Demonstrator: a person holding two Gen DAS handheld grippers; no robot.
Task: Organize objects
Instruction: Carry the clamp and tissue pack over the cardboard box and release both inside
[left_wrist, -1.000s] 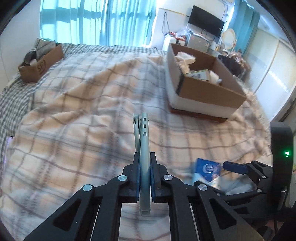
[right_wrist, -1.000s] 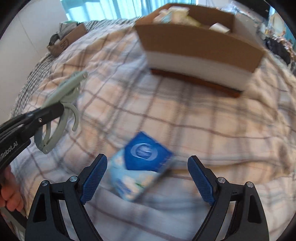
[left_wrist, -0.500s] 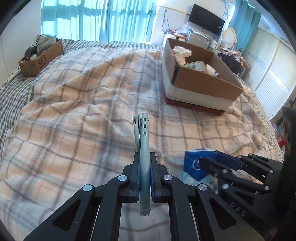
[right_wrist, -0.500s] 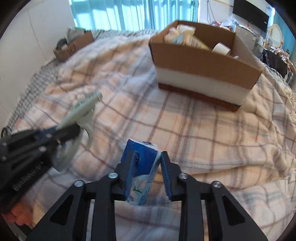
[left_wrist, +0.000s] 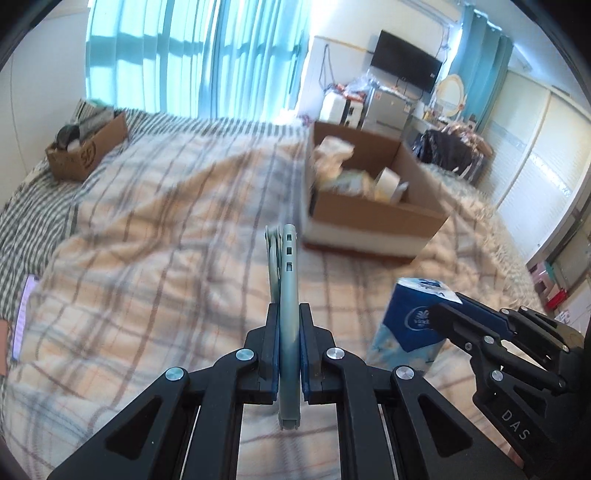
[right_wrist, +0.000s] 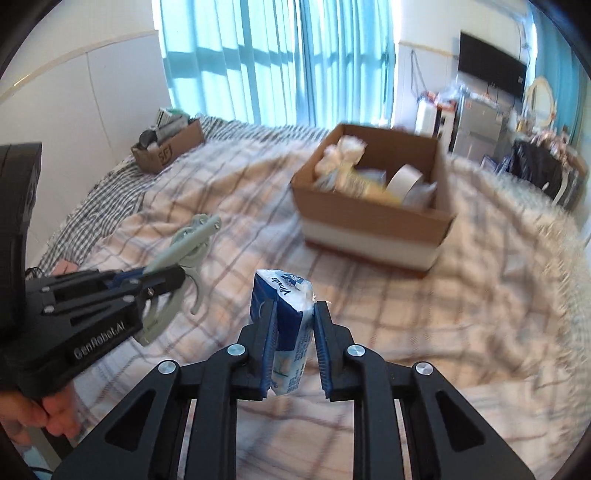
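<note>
1. Here, your left claw (left_wrist: 288, 354) pinched the grey-green hanger (left_wrist: 286, 295) above the bed (left_wrist: 147, 229).
2. Your right claw (right_wrist: 293, 343) clamped the blue tissue pack (right_wrist: 286, 314), lifted higher than before, nearer the cardboard box (right_wrist: 373, 221).

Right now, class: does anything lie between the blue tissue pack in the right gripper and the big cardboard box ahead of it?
Nothing visible does. The tissue pack sits clamped in the right gripper, and only bare checked blanket stretches to the cardboard box. The left gripper, holding a grey-green tool, is off to the left.
</note>
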